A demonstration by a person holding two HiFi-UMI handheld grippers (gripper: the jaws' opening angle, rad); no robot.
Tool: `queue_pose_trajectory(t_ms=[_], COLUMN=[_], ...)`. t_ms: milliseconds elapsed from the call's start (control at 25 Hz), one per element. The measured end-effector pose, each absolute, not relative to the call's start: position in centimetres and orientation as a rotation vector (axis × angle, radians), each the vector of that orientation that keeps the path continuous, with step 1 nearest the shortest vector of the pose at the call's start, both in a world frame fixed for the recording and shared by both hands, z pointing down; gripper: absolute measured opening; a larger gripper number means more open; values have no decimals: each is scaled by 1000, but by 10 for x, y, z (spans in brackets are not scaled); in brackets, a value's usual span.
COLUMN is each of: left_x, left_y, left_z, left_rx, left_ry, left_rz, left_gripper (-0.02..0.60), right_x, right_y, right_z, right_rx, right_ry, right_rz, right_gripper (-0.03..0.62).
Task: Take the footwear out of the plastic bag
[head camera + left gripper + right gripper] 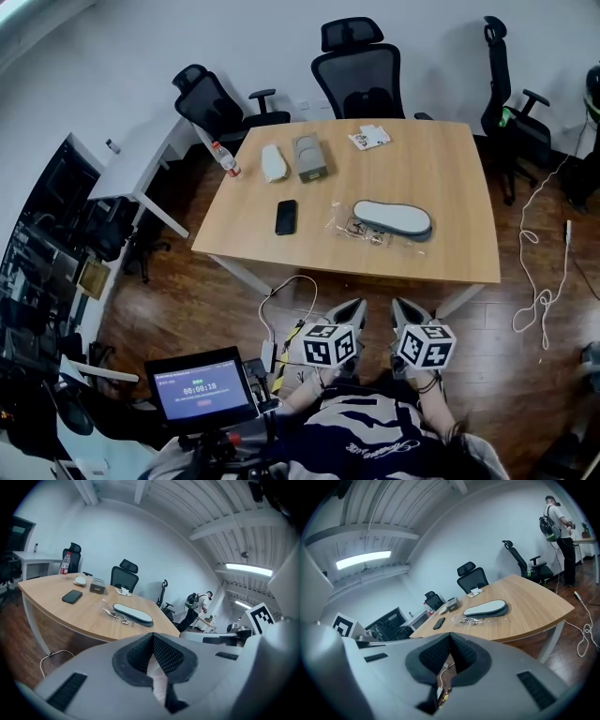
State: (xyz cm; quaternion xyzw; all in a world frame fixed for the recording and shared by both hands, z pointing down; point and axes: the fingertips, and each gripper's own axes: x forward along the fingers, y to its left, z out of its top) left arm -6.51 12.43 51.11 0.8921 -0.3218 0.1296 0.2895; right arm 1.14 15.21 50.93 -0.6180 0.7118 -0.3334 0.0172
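A grey-soled slipper (393,218) lies sole-up on the wooden table (450,187), partly in a crumpled clear plastic bag (359,230). It also shows as a flat oval, the slipper (133,613) in the left gripper view and the slipper (486,608) in the right gripper view. My left gripper (353,308) and right gripper (401,307) hang side by side over the floor, short of the table's near edge. Both point at the table. The left gripper (152,637) is shut and empty, and so is the right gripper (450,637).
On the table lie a black phone (286,217), a water bottle (225,159), a white object (273,162), a grey box (309,157) and cards (369,138). Office chairs (360,70) ring the far side. Cables (542,272) trail on the floor at right. A tablet screen (199,386) stands at lower left.
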Motion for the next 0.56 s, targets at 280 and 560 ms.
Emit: queue_pose_trajectory(t_ms=[280, 560], left_x=[-93, -118], left_y=[130, 133], left_z=[507, 509], left_rx=[2384, 2359], left_ry=[-800, -774], left_rz=[330, 324], left_gripper=[3, 3], right_x=[-18, -41], right_y=[162, 170], right_z=[501, 502], right_rx=[-1980, -2015], right_ry=[2175, 2145], right_rz=[-1014, -1021], right_gripper=[-3, -3])
